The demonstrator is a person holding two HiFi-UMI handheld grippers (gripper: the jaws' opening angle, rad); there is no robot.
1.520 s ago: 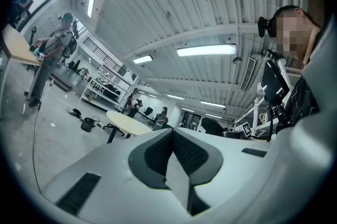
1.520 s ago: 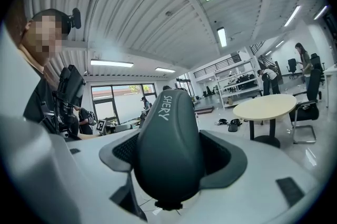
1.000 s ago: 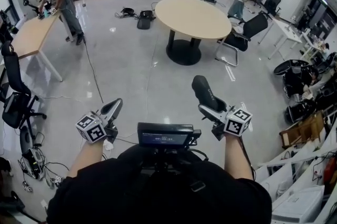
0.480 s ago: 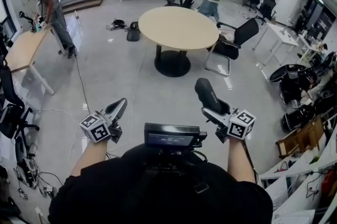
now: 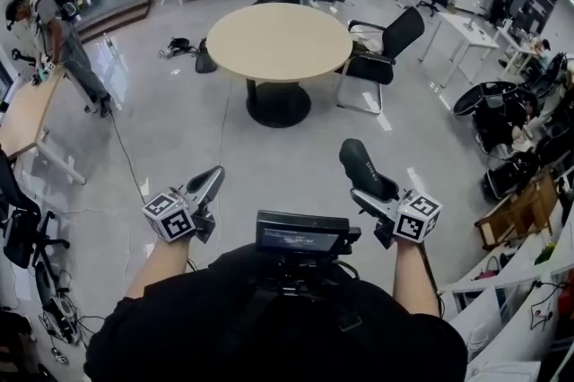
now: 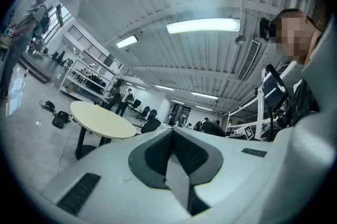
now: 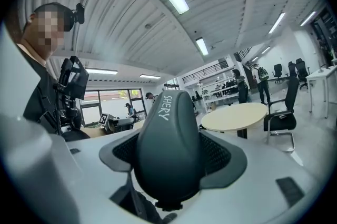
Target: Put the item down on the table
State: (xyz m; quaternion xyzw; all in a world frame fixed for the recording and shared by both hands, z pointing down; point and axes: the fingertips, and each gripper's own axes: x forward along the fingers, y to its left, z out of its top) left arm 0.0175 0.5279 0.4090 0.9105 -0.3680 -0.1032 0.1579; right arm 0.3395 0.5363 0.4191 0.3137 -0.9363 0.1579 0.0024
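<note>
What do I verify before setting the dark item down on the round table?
1. Grip on the dark item: ok. The right gripper is shut on it, and the item stands up between the jaws.
2. Left gripper free: ok. It is shut with nothing in it.
3. Landing spot: ok. The round table top shows bare.
4. Item over the table: not ok. The table lies ahead across open floor.
5. Approach: ok. The near side is open, and the black chair sits at the table's right.
</note>
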